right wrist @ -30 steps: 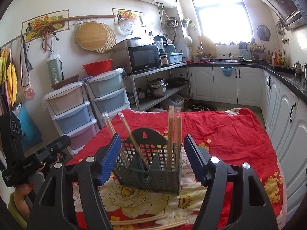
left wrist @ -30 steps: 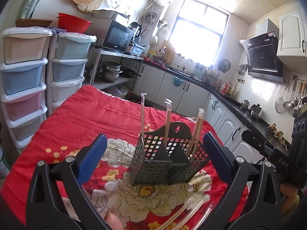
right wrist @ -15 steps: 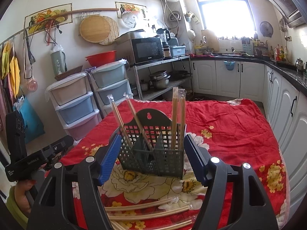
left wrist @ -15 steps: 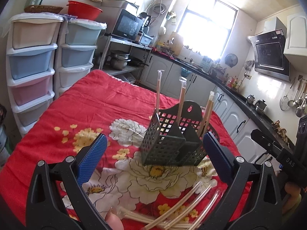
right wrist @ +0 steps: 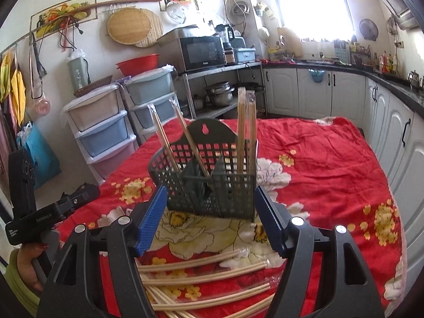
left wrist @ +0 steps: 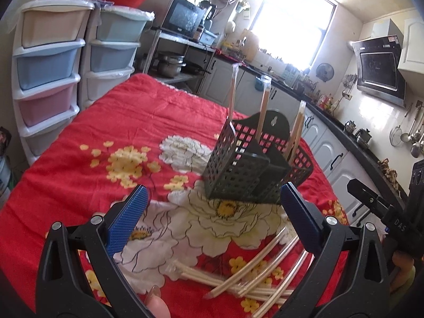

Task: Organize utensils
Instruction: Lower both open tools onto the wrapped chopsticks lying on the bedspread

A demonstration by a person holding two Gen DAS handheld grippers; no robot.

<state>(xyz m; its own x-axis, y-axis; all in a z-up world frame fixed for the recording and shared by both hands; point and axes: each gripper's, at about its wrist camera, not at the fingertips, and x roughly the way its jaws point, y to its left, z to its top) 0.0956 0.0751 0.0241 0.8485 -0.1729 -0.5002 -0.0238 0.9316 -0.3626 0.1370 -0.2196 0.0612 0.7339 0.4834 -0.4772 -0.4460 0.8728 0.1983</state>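
Both tongs are released and grasp nothing: left tongs (left wrist: 212, 220), right tongs (right wrist: 210, 218). The caddy (right wrist: 212, 185) stands on the red floral worktop (right wrist: 318, 159), with loose chopsticks (right wrist: 201, 278) lying before it. "DAS" is readable on the right handle (left wrist: 397, 224)

Left hand-held gripper (left wrist: 212, 220) is seen with jaws spread wide, nothing between them. Ahead, a black utensil basket (left wrist: 249, 169) stands on the red floral cloth (left wrist: 127, 132) — wrapped chopsticks upright inside (left wrist: 263, 106). Loose wrapped chopsticks (left wrist: 254, 273) are scattered below — crossing each other.
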